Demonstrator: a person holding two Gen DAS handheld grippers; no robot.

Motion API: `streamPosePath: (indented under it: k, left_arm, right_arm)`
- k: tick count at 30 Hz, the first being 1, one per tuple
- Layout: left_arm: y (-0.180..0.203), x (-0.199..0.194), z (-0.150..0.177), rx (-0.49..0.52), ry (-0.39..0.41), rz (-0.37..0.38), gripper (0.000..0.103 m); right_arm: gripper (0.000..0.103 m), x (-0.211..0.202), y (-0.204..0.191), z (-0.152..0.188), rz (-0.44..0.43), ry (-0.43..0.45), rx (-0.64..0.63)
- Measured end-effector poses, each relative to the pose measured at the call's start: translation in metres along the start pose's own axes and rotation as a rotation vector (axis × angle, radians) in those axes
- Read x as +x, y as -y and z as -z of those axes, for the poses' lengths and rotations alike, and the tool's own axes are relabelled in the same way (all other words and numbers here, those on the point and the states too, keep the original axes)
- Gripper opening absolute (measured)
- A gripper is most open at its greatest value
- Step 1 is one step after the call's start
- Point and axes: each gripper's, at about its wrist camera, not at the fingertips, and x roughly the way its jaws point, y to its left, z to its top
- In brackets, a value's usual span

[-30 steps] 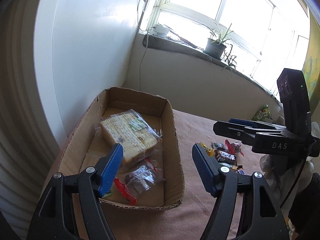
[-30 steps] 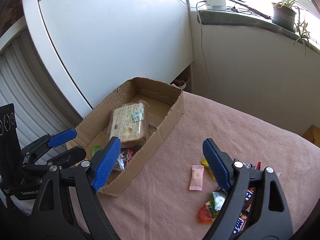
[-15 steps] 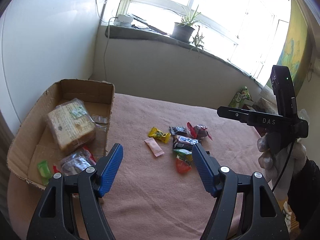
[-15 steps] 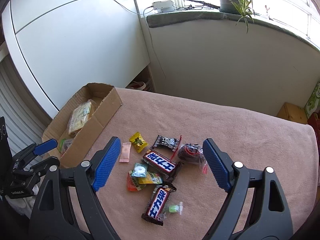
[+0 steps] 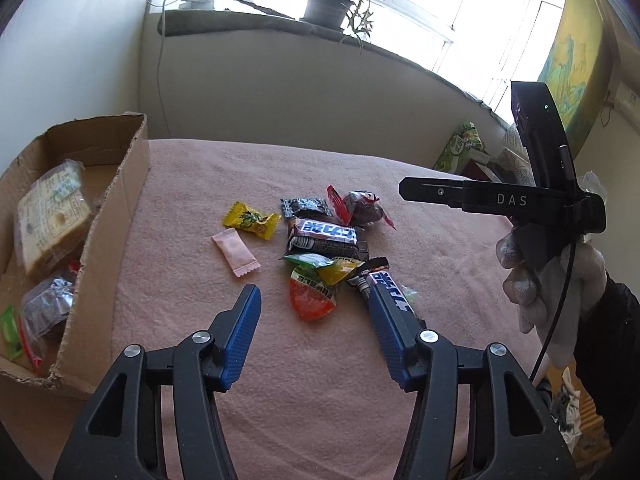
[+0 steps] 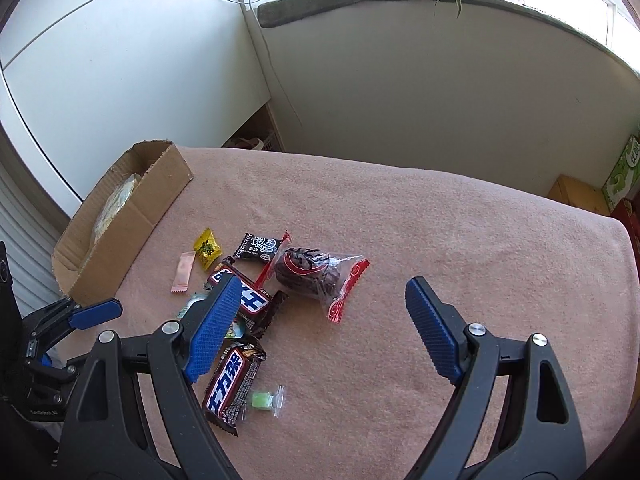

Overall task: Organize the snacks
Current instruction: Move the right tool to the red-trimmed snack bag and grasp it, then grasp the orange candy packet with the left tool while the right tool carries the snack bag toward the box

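A pile of loose snacks lies on the pink cloth: two Snickers bars (image 5: 324, 236) (image 6: 234, 386), a yellow candy (image 5: 250, 220), a pink sachet (image 5: 236, 253), an orange-green jelly (image 5: 312, 298), a black packet (image 6: 258, 247) and a bagged dark cake (image 6: 308, 270). A cardboard box (image 5: 116, 216) on the left holds a wrapped bread pack (image 5: 48, 216) and small packets. My left gripper (image 5: 314, 322) is open and empty, just short of the pile. My right gripper (image 6: 324, 316) is open and empty above the pile; it also shows from the side in the left wrist view (image 5: 404, 190).
A wall with a windowsill and a potted plant (image 5: 328, 8) stands behind the table. A white cabinet (image 6: 120, 80) is beyond the box. Green and brown boxes (image 6: 622, 176) sit past the table's far right edge.
Both grippers have swung right, away from the cardboard box and over to the snack pile. Both stayed open and empty.
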Motion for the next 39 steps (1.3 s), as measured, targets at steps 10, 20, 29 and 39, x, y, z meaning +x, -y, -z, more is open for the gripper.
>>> streamPosePath:
  k: [10,20,29,39]
  left_arm:
    - [0.019,0.031,0.000,0.156,-0.070,-0.051,0.051]
    - [0.028,0.049,-0.001,0.237,-0.098,-0.091,0.049]
    - [0.025,0.054,0.001,0.223,-0.115,-0.078,0.035]
    - [0.008,0.046,-0.006,0.195,-0.113,-0.047,0.032]
  right_arm:
    - [0.086,0.038,0.005,-0.005,-0.032,-0.051,0.015]
    - [0.086,0.054,0.002,-0.007,-0.026,-0.060,0.012]
    - [0.080,0.064,-0.007,-0.010,-0.023,-0.067,-0.019]
    - [0.069,0.060,-0.008,-0.007,-0.023,-0.060,-0.029]
